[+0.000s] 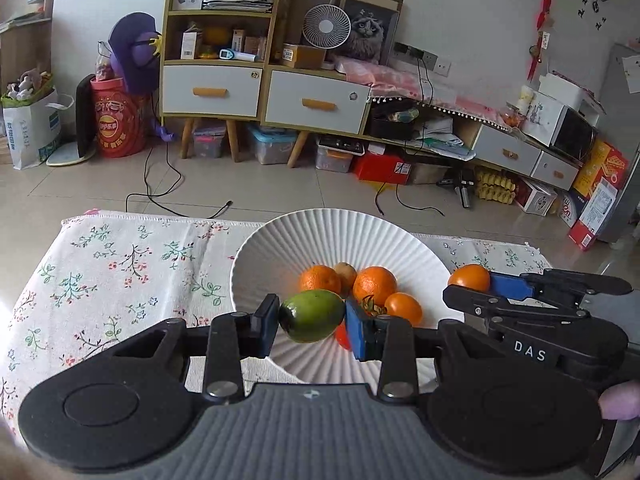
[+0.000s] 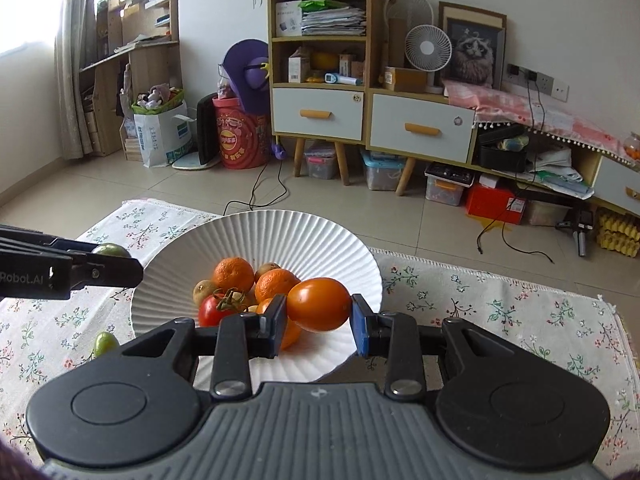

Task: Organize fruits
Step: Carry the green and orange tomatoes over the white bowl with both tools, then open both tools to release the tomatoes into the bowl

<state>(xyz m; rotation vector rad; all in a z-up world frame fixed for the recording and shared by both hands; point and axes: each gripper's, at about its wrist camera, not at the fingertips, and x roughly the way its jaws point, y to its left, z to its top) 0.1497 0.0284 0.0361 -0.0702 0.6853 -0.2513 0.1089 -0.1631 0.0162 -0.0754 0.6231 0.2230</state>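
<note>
My left gripper (image 1: 312, 322) is shut on a green oval fruit (image 1: 311, 315), held above the near side of a white ribbed plate (image 1: 280, 240). My right gripper (image 2: 319, 322) is shut on an orange oval fruit (image 2: 319, 304) over the plate's (image 2: 260, 232) near right part. Oranges (image 2: 234, 274), small brown fruits (image 2: 203, 291) and a red tomato (image 2: 214, 310) with a green stem lie piled in the plate. In the left wrist view the right gripper (image 1: 472, 286) shows at the right with its orange fruit (image 1: 469, 277). In the right wrist view the left gripper (image 2: 116, 260) reaches in from the left.
A floral cloth (image 2: 500, 320) covers the table under the plate. A second small green fruit (image 2: 105, 343) lies on the cloth left of the plate. Beyond the table's far edge are tiled floor, cables and shelving units (image 1: 224, 40).
</note>
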